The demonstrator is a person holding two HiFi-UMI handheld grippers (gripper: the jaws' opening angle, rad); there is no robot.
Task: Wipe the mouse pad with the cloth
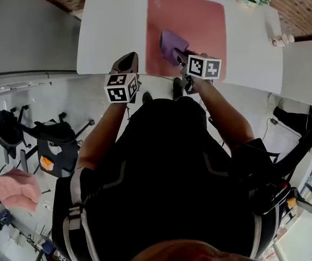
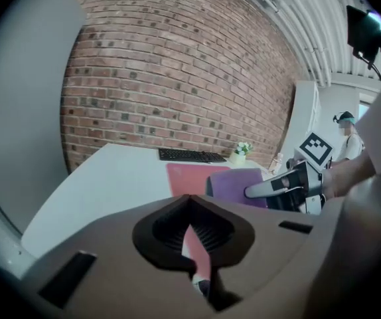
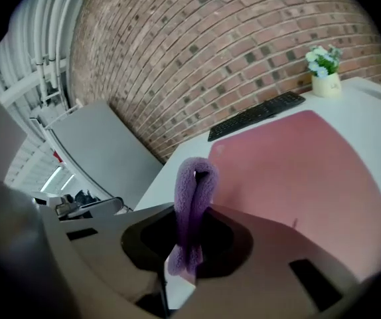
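Jaws: right gripper (image 3: 189, 234) clamped on the folded cloth (image 3: 194, 185); left gripper (image 2: 192, 241) together, empty. Cloth looks soft, limp, light; mid-fold hold should suit the mouse pad (image 3: 310, 171).

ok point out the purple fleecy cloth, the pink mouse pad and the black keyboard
purple fleecy cloth (image 3: 190, 208), right gripper view, middle of the upright fold
pink rectangular mouse pad (image 1: 199, 23), head view, bare centre
black keyboard (image 3: 257, 116), right gripper view, middle rows of keys

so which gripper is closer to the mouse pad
Right. The right gripper is over the near part of the mouse pad, holding the cloth; the left gripper is off its left side, above the table edge.
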